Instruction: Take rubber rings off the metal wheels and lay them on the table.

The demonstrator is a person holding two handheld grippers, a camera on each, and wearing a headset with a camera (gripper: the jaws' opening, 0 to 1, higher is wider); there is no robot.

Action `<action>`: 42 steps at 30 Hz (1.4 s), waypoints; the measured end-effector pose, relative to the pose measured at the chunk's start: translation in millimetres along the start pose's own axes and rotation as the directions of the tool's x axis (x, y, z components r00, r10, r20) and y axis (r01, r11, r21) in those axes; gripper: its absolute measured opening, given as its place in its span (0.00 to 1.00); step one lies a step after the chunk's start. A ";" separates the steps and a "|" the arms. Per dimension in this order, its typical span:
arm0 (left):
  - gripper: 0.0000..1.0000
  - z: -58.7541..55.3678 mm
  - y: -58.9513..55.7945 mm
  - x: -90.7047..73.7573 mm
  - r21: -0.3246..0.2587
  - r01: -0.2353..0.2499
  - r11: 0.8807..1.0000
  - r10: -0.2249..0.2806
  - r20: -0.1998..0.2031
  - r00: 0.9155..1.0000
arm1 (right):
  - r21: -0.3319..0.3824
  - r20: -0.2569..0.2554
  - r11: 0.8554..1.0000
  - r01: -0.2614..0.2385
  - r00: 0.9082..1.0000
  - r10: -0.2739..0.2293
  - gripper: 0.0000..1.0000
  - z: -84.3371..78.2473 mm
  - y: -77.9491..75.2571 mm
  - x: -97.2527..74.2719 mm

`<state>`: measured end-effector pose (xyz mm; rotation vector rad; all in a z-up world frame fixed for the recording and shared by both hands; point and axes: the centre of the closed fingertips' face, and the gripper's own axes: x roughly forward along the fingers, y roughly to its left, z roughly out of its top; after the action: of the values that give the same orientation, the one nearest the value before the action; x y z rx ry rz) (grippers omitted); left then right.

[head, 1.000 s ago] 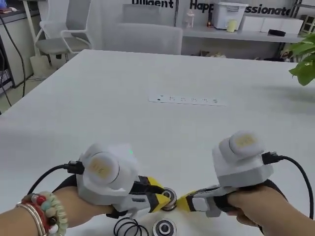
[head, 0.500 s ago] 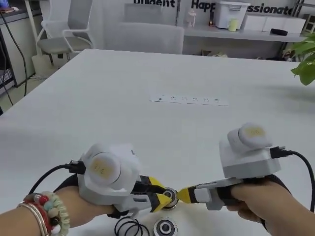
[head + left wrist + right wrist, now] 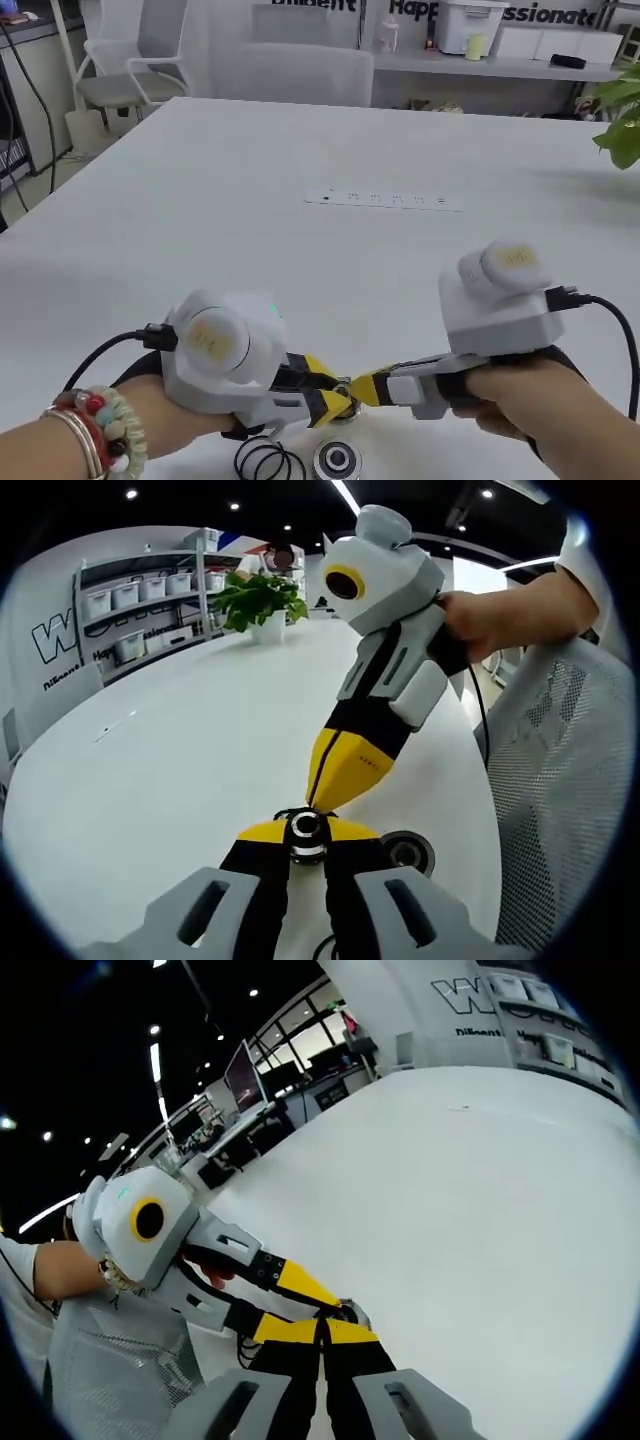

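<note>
While the left gripper clamps a metal wheel, the right gripper touches its rim, jaws pinched shut; loose rubber rings lie near that wheel

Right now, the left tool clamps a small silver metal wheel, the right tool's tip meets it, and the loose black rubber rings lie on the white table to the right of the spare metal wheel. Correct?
Not quite. The head view shows the loose black rubber rings lying to the left of the spare metal wheel, not the right. The rest stands.
</note>
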<state>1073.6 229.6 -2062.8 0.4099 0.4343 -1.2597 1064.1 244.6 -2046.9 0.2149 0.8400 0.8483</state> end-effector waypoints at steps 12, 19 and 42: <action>0.23 9.6 -4.0 -27.9 0.008 0.105 0.994 -0.104 -0.039 0.994 | -0.037 -0.005 0.996 0.079 0.997 -0.080 0.00 1.8 -6.9 2.0; 0.61 10.2 -9.2 -68.8 0.044 0.155 0.987 -0.151 -0.074 0.986 | -0.062 -0.040 0.996 -0.068 0.997 0.066 0.00 -2.3 31.2 12.8; 0.72 -29.4 -25.0 -164.3 -0.117 -0.086 0.989 0.087 0.009 0.996 | -0.275 -0.051 0.961 -0.002 0.999 -0.012 0.17 3.6 33.1 6.6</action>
<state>1006.4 372.3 -2002.8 0.3172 0.4712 -1.1465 1050.1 271.9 -2032.4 -0.0546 0.7613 0.9591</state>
